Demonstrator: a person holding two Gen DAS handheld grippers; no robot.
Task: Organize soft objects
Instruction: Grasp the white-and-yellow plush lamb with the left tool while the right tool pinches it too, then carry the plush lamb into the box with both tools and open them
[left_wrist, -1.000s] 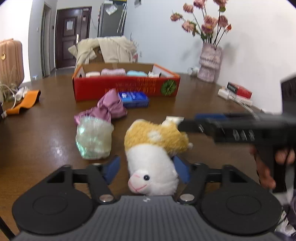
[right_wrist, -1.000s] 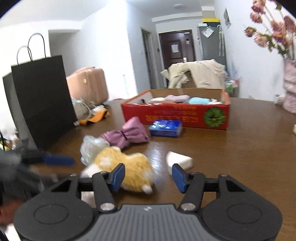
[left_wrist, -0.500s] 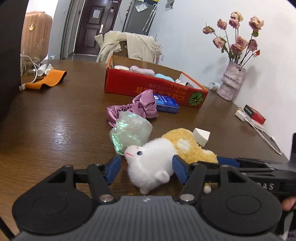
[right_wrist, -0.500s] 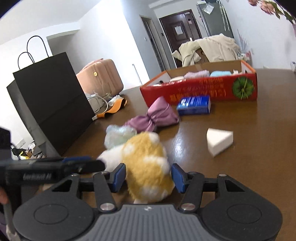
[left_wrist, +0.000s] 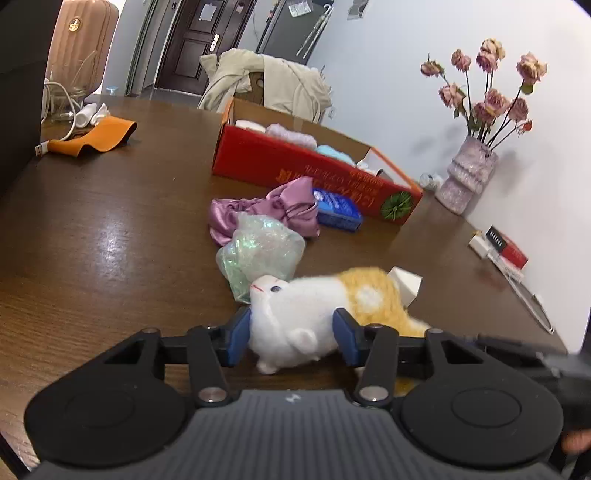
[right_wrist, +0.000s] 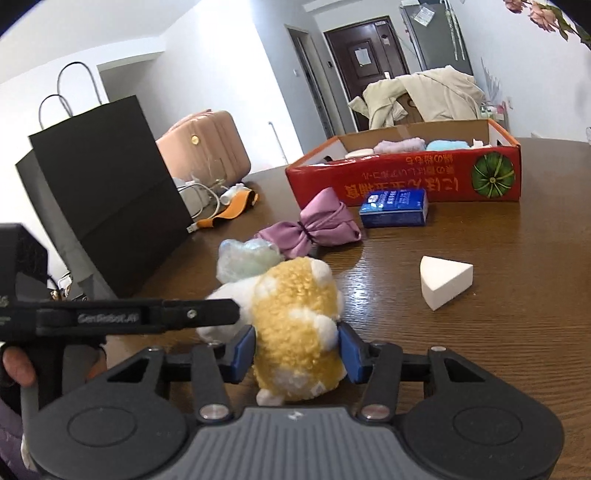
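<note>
Both hand-held grippers have closed in on the plush toy (left_wrist: 317, 314) since a second ago, when the right one stood open and short of it; the toy now lies turned sideways between them.

Item, left hand-held gripper (left_wrist: 291, 332): blue pads pressed against the white head end of the toy, narrowed to its width and gripping it.

Item, right hand-held gripper (right_wrist: 297, 350): pads clamped on the yellow rear half, fleece bulging between them.

Item, plush toy: low over the tabletop (left_wrist: 110, 229), near edge; whether it touches the wood cannot be told.

Item, red box (right_wrist: 406, 177): far side of tabletop, already holding a pink towel (right_wrist: 399, 146), a blue soft piece (right_wrist: 448, 144) and pale items. Sorting judged partly done.

Items outstanding, loose on tabletop:
- iridescent crinkly bag (left_wrist: 260, 254), just beyond the toy's head
- purple satin bow (right_wrist: 314, 229), behind the bag
- blue packet (right_wrist: 395, 208), just in front of the box
- white wedge sponge (right_wrist: 443, 282), to the toy's right, apart from it

Remaining work, as judged: carry the toy to the box, then the loose pieces in turn.
</note>
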